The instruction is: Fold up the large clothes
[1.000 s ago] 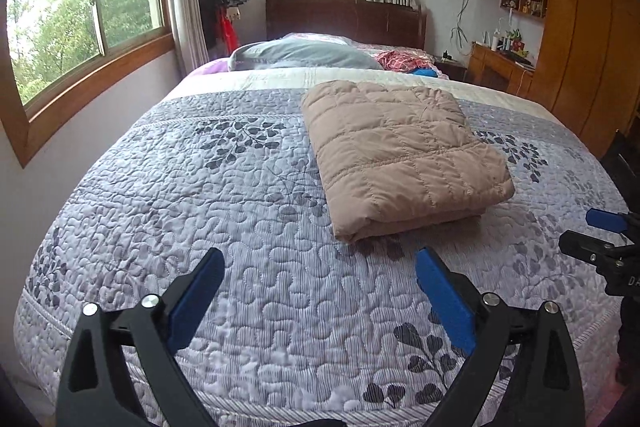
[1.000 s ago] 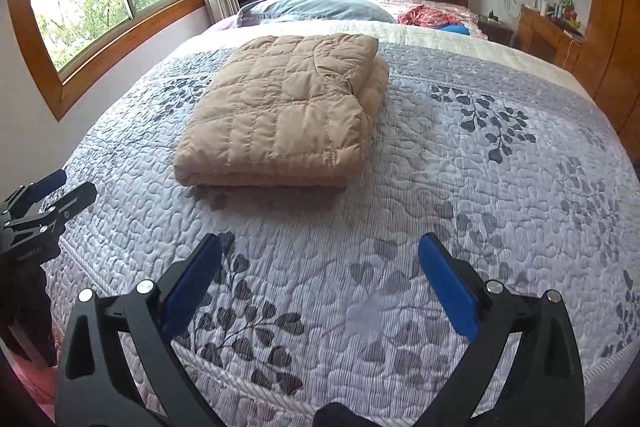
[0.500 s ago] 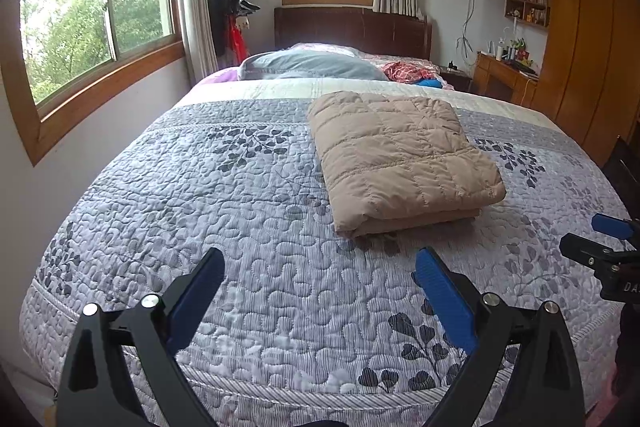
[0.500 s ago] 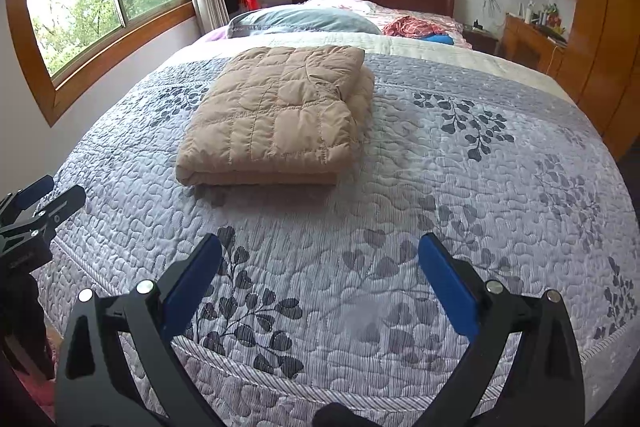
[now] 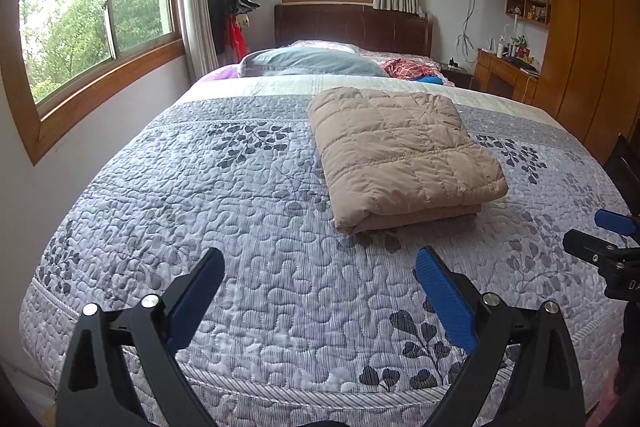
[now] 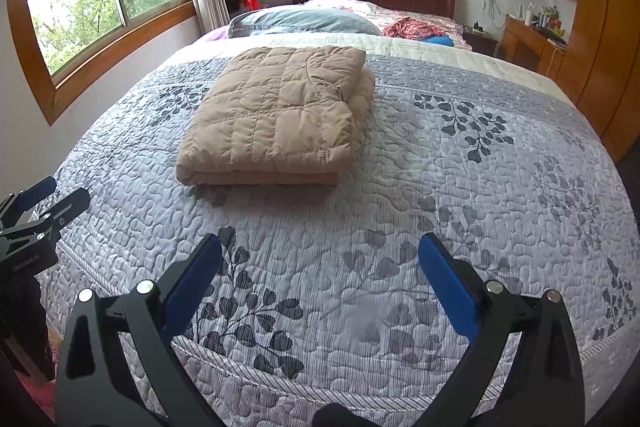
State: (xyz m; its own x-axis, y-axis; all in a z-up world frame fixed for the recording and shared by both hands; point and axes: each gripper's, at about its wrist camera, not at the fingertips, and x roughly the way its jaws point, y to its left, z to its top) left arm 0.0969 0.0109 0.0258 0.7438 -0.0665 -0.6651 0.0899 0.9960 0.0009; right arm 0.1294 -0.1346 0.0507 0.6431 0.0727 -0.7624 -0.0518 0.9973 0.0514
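Note:
A tan quilted down jacket (image 5: 400, 151) lies folded into a neat rectangle on the grey patterned bedspread (image 5: 240, 211); it also shows in the right wrist view (image 6: 280, 115). My left gripper (image 5: 320, 267) is open and empty, held above the foot of the bed, well short of the jacket. My right gripper (image 6: 320, 259) is open and empty too, over the foot of the bed to the jacket's right. Each gripper shows at the edge of the other's view: the right one (image 5: 600, 239) and the left one (image 6: 44, 203).
Pillows (image 5: 312, 63) and red and blue clothes (image 5: 412, 69) lie by the dark headboard (image 5: 352, 27). A wall with a window (image 5: 100, 23) runs along the left. A coat stand (image 5: 232, 3), a desk (image 5: 504, 71) and a wooden wardrobe (image 5: 592, 39) stand around the bed.
Both grippers have drawn back and risen away from the folded jacket toward the foot of the bed. Both stay open. The jacket has not moved.

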